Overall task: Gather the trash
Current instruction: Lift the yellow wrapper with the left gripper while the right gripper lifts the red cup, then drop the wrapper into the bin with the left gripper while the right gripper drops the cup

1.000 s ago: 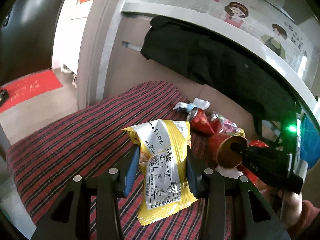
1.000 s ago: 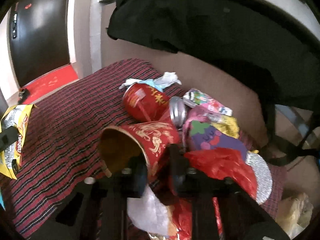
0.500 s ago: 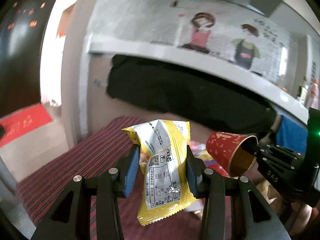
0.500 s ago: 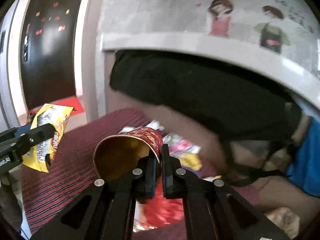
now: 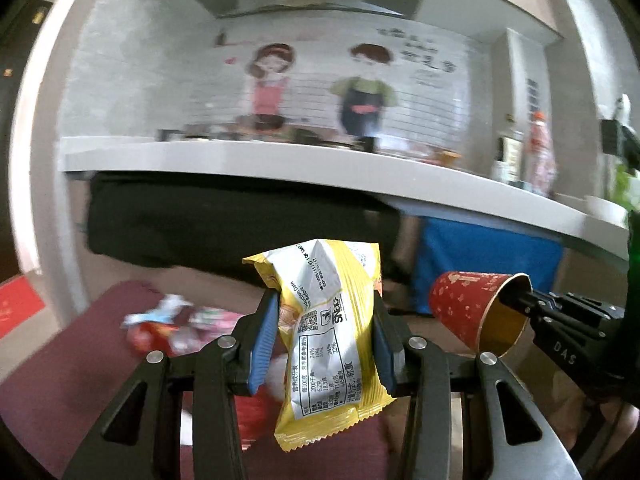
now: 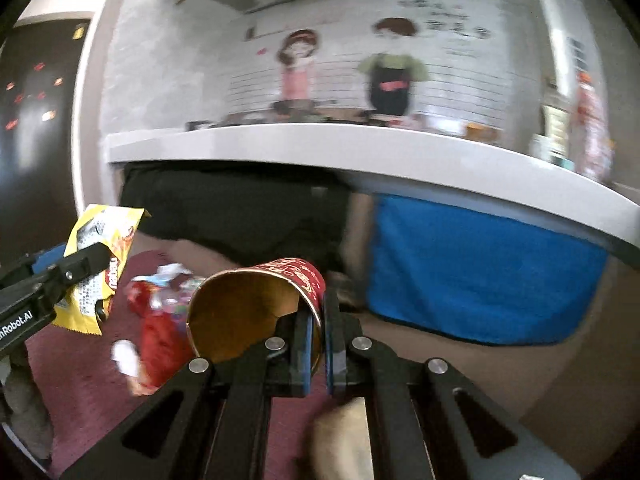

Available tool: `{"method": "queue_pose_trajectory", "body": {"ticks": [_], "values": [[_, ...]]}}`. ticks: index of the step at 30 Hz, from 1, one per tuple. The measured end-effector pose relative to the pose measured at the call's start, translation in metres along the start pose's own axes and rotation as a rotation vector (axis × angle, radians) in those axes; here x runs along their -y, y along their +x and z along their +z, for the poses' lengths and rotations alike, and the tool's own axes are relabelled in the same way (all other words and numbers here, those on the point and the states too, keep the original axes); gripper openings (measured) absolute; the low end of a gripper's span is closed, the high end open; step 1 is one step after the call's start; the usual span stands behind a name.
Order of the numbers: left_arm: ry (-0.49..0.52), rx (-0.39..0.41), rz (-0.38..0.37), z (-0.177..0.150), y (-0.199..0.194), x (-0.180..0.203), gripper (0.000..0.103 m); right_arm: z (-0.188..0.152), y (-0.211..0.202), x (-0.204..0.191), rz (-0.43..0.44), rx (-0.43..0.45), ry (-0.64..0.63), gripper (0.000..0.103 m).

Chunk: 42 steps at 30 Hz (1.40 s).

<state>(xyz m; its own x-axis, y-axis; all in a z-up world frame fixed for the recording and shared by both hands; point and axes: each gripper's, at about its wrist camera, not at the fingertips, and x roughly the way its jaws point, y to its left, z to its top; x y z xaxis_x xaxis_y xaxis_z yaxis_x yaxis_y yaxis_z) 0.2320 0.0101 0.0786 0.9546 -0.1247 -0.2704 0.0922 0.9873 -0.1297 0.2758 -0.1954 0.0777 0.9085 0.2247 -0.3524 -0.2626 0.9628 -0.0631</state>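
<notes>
Yellow snack packet in left tongs; "DAS" on right tongs

L claw is up in the air, squeezed on both sides of a yellow bag. R claw is up too, pinched tight on a cup rim.

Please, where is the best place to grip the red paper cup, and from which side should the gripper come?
Grip the red paper cup on its thin rim wall, one finger inside the open mouth, one outside, coming from the mouth side. The right gripper pinches it so now, the cup lying sideways.
</notes>
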Motion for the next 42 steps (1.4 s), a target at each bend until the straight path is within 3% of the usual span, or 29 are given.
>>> {"method": "queue_pose_trajectory", "body": {"ticks": [9,17,25,27,28,30,31,42], "values": [[0.066,-0.044,-0.12,-0.026,0.049,0.084,0.044,-0.027,-0.018,0.075,-0.101,0.001,0.067,0.004],[0.083,-0.159,-0.187,-0.06,0.098,0.118,0.044,-0.067,0.001,0.109,-0.13,-0.057,0.124,0.004],[0.095,-0.223,-0.224,-0.079,0.127,0.136,0.045,-0.102,0.025,0.136,-0.137,-0.124,0.203,0.005],[0.086,-0.245,-0.283,-0.08,0.135,0.138,0.048,-0.107,0.028,0.14,-0.15,-0.123,0.211,0.009],[0.077,-0.267,-0.321,-0.081,0.141,0.139,0.055,-0.109,0.029,0.142,-0.154,-0.123,0.212,0.013],[0.051,-0.338,-0.384,-0.083,0.156,0.139,0.064,-0.114,0.033,0.146,-0.151,-0.131,0.226,0.045],[0.028,-0.374,-0.392,-0.085,0.163,0.136,0.066,-0.117,0.033,0.149,-0.148,-0.126,0.24,0.047],[0.025,-0.364,-0.233,-0.071,0.156,0.103,0.07,-0.119,0.023,0.149,-0.121,-0.102,0.272,0.047]]}}
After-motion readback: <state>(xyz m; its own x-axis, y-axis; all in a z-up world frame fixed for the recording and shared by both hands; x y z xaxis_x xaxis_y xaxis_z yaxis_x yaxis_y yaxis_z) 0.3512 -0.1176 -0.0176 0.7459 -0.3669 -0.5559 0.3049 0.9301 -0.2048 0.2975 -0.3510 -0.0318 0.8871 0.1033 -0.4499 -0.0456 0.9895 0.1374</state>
